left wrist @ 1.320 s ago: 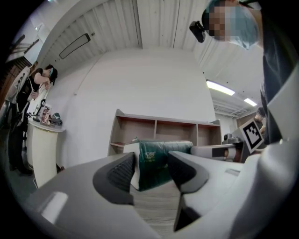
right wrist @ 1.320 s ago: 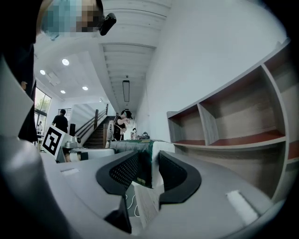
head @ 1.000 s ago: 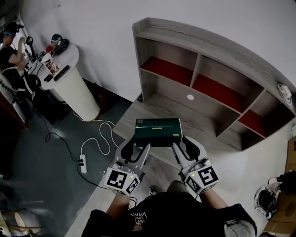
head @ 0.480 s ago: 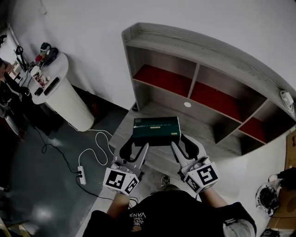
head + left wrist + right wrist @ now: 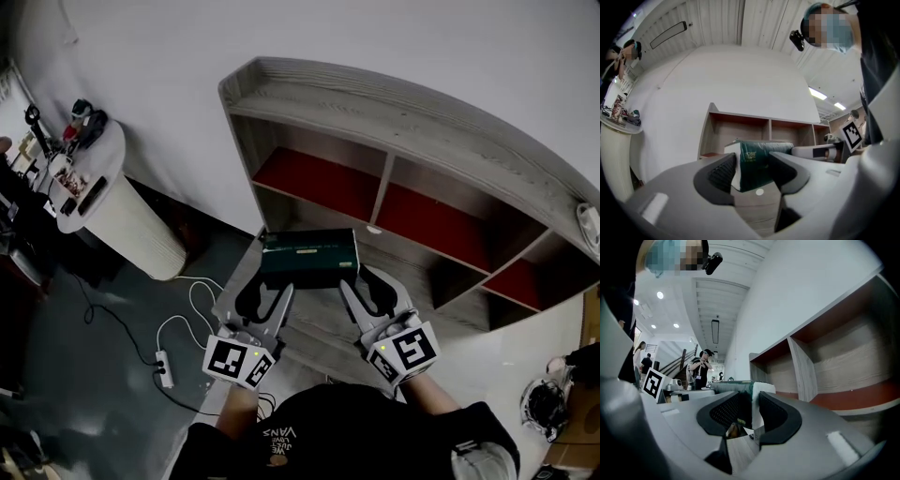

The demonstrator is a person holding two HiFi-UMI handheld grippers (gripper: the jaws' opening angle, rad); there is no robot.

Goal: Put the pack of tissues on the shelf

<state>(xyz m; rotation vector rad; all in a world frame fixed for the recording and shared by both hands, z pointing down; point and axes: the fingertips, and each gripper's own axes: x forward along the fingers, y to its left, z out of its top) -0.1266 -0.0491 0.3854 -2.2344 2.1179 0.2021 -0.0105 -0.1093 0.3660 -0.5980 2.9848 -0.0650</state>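
Dark green rectangular pack of tissues (image 5: 309, 258), centre frame, is pinched at either end by the left gripper (image 5: 265, 294) and right gripper (image 5: 375, 291). It has moved closer to the grey wooden shelf (image 5: 394, 103), so placement looks near.

The person is wearing a black shirt (image 5: 328, 433) bearing pale lettering. Just ahead of the shirt, the left gripper (image 5: 266, 292) and the right gripper (image 5: 366, 289) are showing pale grey curved shells, black ribbed pads (image 5: 721, 172) and cubes (image 5: 239, 362) carrying black-and-white square markers, each cube glowing with one small green light.
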